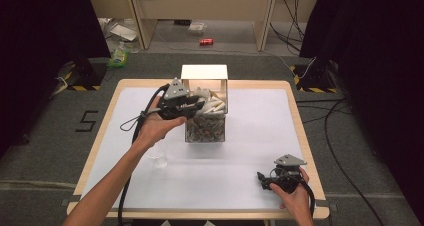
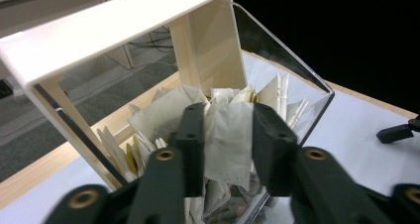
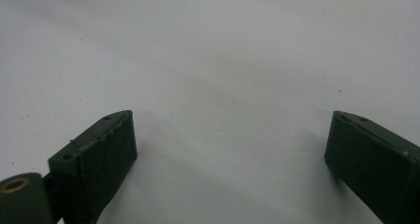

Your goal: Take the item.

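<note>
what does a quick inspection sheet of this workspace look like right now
surface: white mat on a wood-edged table
job's things: clear box with open white lid, full of tea bags; one tea bag pinched between the jaws
clutter: small clear cup on the mat
grippers: left gripper shut on the tea bag; right gripper open, resting near the mat
cables: black cable trails from the left gripper
surroundings: black curtains, red can on the floor
</note>
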### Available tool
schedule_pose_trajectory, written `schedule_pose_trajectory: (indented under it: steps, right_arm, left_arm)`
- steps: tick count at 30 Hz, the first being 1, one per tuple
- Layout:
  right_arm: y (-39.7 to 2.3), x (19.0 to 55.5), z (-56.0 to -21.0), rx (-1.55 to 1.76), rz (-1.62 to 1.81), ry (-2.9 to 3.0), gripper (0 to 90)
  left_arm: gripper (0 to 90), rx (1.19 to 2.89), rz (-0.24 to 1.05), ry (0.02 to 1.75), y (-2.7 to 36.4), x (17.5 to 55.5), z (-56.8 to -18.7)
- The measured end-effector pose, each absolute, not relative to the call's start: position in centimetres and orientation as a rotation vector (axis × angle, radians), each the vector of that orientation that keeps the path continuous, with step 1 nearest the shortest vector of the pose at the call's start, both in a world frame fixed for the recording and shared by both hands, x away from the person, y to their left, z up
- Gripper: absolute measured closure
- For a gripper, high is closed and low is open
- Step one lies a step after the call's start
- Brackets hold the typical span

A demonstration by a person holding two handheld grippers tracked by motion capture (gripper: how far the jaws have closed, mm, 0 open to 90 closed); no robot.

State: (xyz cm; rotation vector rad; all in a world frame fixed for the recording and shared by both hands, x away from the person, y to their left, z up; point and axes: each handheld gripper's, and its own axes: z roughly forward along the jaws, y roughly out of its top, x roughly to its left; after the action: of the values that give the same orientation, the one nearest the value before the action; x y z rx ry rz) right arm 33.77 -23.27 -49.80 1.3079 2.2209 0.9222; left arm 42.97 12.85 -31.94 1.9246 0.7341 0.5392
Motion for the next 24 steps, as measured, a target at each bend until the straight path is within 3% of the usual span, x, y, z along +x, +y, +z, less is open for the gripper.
schedule_pose_trajectory:
  steps: [3,6,24]
  right_arm:
    - [-23.3,33.8,-49.8,1.308,0.923,2.221,6.4]
    - [-23.3,33.8,-49.8,1.308,0.922,2.221,6.5]
    - [-23.3,33.8,-49.8,1.309,0.921,2.224,6.4]
  left_arm:
    - [83.2,1.924,0.551,0.725,12.9,43.0,-31.9]
    - [87.3,1.921,0.560,0.719,13.0,43.0,-31.8]
    - [88.4,1.830,0.556,0.682,15.0,41.9,-28.9]
